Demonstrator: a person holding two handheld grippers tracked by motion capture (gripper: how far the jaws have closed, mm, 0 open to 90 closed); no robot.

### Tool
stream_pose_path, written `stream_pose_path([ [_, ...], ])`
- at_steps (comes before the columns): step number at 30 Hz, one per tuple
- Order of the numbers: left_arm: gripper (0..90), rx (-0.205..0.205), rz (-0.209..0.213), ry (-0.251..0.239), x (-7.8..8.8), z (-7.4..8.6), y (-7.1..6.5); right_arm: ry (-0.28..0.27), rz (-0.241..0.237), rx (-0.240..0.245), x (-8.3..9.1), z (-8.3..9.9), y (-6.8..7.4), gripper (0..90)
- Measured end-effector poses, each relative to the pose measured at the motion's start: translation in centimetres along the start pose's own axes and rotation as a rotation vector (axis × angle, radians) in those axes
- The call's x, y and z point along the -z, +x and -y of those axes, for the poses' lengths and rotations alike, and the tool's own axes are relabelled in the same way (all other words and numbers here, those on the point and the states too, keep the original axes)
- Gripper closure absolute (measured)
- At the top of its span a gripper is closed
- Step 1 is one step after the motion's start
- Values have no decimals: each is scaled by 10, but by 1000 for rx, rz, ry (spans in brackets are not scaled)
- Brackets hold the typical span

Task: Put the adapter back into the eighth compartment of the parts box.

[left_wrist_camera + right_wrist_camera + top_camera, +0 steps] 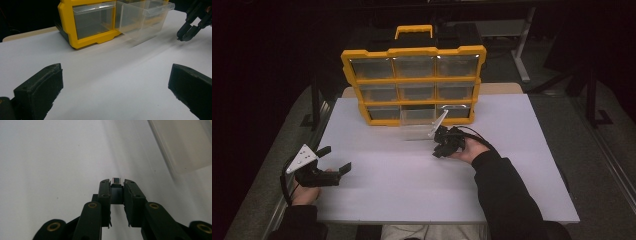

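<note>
A yellow organizer [413,51] with clear drawers stands at the back of the white table [377,180]. One clear drawer [428,128] from its bottom row sits pulled out on the table; the left gripper view shows this drawer [142,17] beside the yellow frame [85,41]. My right gripper [441,149] hovers just in front of that drawer, pointing down at the table. In its own view the right gripper [117,186] is shut on a small dark connector [116,193] with a metal tip. My left gripper [335,159] rests at the table's left, open and holding nothing, its jaws [116,87] wide apart.
The organizer's black top with a yellow handle [413,30] rises behind. A corner of the clear drawer [185,145] lies to the right of the right gripper. The right gripper [190,30] shows far off in the left gripper view. Dark floor and table legs surround the table.
</note>
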State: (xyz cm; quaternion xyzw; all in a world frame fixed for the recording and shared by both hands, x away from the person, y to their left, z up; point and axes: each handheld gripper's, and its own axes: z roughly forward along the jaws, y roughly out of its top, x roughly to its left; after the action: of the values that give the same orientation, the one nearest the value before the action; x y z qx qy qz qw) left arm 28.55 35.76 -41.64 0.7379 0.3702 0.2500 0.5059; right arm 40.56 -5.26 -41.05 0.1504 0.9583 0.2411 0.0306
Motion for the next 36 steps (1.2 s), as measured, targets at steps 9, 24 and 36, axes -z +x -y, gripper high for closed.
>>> stream_pose_path([
  [9, 0, 1, 0, -1, 0, 0, 0, -8, 3, -1, 9, 2, 1, 748],
  [24, 0, 2, -1, -1, 0, 0, 0, -32, 18, 2, 27, 3, 1, 748],
  [36, 0, 2, -1, -2, 0, 0, 0, -41, 36, 12, 43, -2, 1, 748],
])
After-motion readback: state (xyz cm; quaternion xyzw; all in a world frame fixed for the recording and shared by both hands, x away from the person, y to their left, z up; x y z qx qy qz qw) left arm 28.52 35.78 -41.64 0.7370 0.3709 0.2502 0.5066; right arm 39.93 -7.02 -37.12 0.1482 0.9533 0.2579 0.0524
